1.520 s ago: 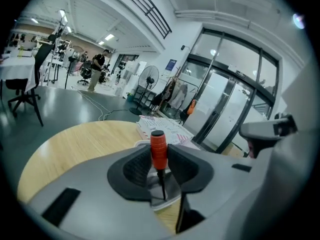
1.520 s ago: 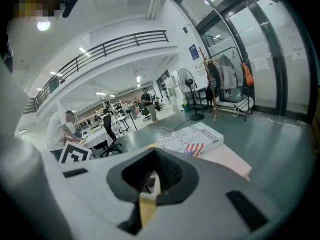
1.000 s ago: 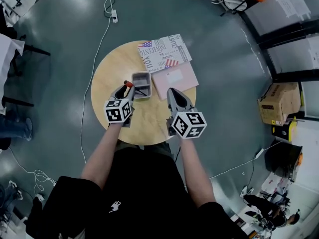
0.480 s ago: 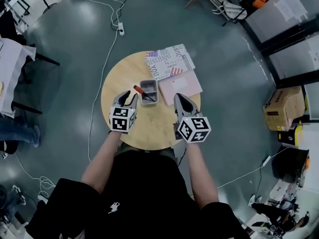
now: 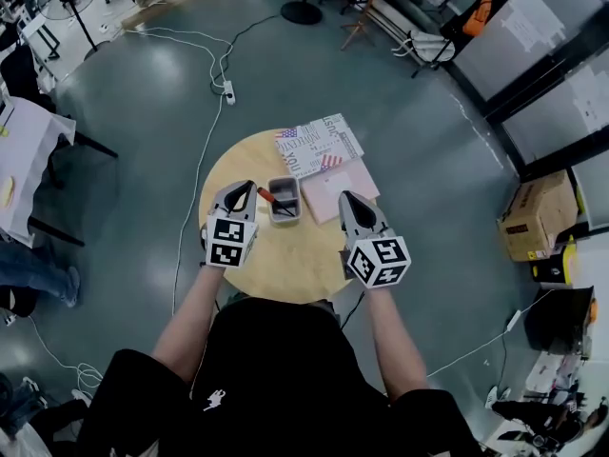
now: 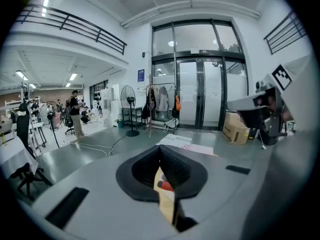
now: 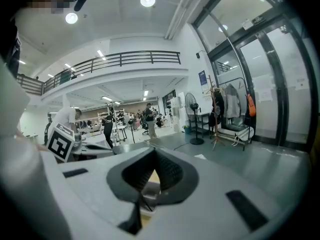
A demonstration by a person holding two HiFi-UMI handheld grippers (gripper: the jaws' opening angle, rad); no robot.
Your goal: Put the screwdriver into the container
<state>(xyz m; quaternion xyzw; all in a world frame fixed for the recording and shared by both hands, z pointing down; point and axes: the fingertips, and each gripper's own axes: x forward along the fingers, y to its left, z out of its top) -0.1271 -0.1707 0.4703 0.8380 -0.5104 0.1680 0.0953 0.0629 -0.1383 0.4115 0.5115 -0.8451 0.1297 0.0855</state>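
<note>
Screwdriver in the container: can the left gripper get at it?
Probably yes: the screwdriver's red handle pokes over the container's left rim toward the left gripper, nothing between; the jaws, held together, must open first.

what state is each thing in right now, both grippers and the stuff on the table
left gripper: jaws together, holding nothing
right gripper: jaws together, holding nothing
screwdriver: free of both grippers, tip in the container, red handle leaning over the rim nearest the left gripper
container: upright, open-topped, on the table
pink sheet: lying flat
printed paper: lying flat
</note>
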